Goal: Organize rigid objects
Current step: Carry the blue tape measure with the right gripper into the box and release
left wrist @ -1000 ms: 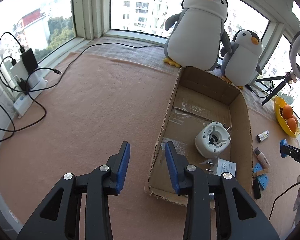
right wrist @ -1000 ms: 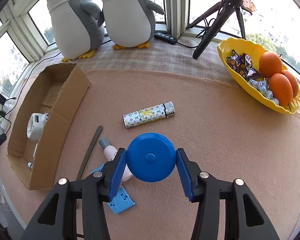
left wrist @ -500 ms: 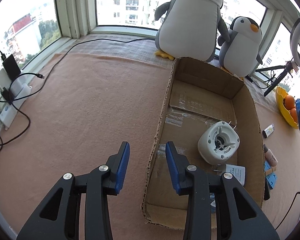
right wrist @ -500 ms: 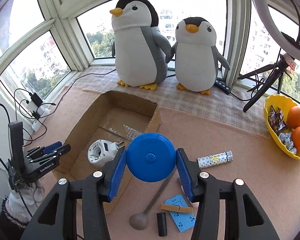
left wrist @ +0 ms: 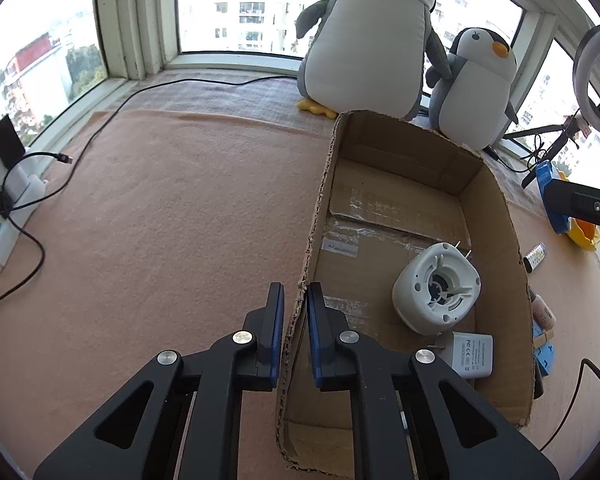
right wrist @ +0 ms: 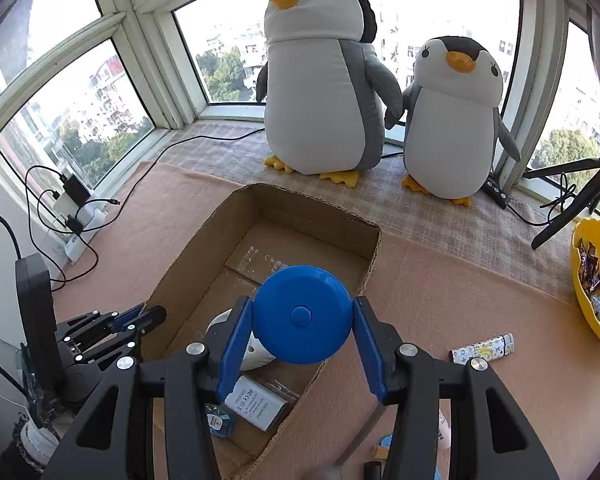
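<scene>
Over the corrugated cardboard box (right wrist: pixel 236 256), the right tool (right wrist: pixel 302 330) clamped a smooth round blue disc (right wrist: pixel 300 314); the left tool (left wrist: pixel 295 312) had just closed on the box's ragged side wall — pads pinching it.

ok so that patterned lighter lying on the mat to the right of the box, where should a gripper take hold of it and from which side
Grip the patterned lighter across its narrow width near the middle of its body, coming straight down from above. It lies flat on the mat, long and slim, with open mat on both long sides, so the fingers can straddle it. Avoid the silver cap end, which looks smoother and narrower.
</scene>
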Tool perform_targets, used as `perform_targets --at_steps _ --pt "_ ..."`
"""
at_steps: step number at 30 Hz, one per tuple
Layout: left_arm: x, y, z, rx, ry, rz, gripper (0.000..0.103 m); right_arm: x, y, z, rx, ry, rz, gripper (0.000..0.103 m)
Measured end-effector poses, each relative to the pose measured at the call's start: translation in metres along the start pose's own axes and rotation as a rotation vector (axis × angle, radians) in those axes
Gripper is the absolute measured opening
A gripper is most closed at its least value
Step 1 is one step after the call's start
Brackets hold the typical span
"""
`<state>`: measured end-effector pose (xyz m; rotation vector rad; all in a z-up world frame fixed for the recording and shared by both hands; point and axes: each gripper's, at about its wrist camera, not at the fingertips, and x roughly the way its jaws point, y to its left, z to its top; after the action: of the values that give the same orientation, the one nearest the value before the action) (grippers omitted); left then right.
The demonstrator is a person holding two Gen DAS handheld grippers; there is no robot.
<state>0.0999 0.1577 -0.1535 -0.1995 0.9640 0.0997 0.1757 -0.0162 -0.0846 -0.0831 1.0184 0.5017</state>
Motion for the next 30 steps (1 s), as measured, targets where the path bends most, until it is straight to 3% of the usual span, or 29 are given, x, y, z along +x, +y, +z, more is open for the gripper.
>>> perform_targets --at_steps 11,14,22,30 --pt "0.0 0.002 0.0 -0.01 -0.002 -0.011 0.01 0.028 0.005 0.006 -0.016 0.044 0.003 0.047" --pt "0.0 0.002 0.0 -0.01 -0.001 -0.01 0.01 0.027 0.006 0.007 -0.018 0.033 -0.004 0.059" --pt "0.001 0.003 -0.001 -0.011 0.003 -0.008 0.01 0.006 -0.007 0.007 0.014 -0.002 -0.005 0.061" --pt "-0.009 0.001 -0.001 0.001 0.003 0.002 0.011 -0.046 -0.033 -0.011 0.069 -0.056 -0.003 0.061"
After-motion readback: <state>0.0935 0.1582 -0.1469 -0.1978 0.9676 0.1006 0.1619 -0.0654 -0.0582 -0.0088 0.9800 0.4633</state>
